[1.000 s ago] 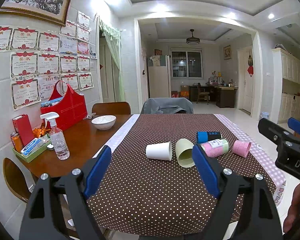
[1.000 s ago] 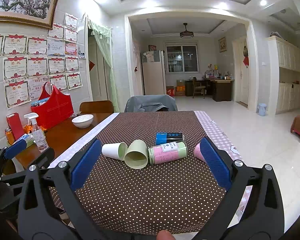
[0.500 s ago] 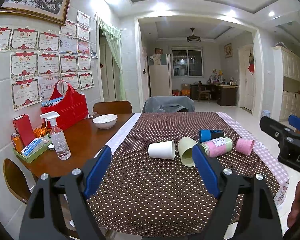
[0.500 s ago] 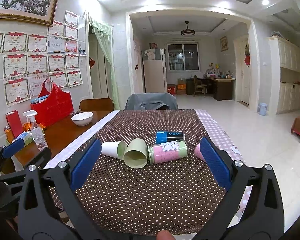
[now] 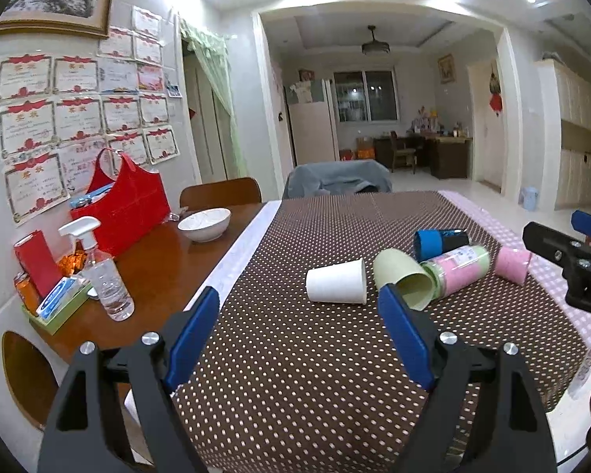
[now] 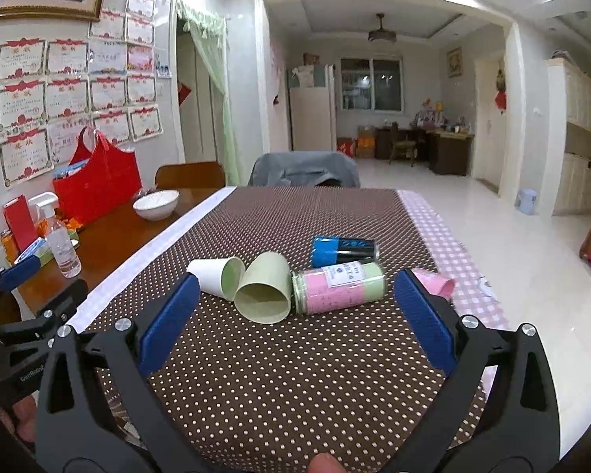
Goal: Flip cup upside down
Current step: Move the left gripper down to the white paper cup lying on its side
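The left gripper holds its two blue-padded fingers wide apart over the near part of the table, with nothing between them; the right gripper is spread just as wide and equally empty. Beyond the fingers five containers lie on their sides in a loose row: one white paper cup, one pale green cup with its mouth toward the cameras, touching one pink-and-green jar whose white label carries print too small to read; one blue-and-black can just behind the jar; one pink cup at the right end. They rest on a brown polka-dot tablecloth with a pink checked border; the wooden table left of it holds one white bowl, one spray bottle and one red bag. Red-trimmed certificates cover the tiled wall; a lit room with a fridge and window lies beyond.
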The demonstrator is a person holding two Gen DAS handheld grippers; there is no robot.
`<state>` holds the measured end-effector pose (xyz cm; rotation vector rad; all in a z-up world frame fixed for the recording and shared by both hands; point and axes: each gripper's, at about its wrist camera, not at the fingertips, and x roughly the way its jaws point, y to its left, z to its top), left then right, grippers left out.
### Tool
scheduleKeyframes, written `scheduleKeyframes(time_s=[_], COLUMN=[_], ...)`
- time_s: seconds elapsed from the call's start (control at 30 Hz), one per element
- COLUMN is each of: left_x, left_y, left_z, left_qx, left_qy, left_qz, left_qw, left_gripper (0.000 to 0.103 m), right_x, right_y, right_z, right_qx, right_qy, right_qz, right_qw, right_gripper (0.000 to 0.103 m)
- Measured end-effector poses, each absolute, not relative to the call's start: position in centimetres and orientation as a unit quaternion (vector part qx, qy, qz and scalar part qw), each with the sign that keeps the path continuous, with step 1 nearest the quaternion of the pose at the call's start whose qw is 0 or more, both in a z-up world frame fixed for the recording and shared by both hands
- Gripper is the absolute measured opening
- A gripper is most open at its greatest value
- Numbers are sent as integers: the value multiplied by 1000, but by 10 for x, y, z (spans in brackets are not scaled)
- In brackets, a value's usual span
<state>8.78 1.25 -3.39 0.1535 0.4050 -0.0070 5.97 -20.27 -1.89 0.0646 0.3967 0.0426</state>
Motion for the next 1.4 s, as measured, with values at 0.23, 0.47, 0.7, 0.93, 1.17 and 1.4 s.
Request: scheduleKeyframes(time_s=[0.23,0.47,0.7,0.93,1.17,1.4], left_x=[156,229,271,308,329,347], left_y=[20,15,0,-14,-15,-34], left_z=[-52,-80,-103,-119,-122,-144], left_qx=[117,158,227,302,355,421], left_qy=[249,309,364,405,417,429], left_qz=[-8,-57,-146,-212,-259,-306], left_qw=[961,936,891,836,795,738], left_gripper=[82,82,82,82,82,82], right_x=[110,155,188,215,227,235], right_y=[-206,-217,-226,-241,-254,-260], right_z=[-31,-48,-60,-71,-78,-84], right_qx=[23,31,39,58,75,88], right_qy=[238,282,316,335,345,352], right_qz=[22,18,17,20,20,16], right_qw=[971,959,948,940,935,932], right_gripper=[97,97,97,97,97,97])
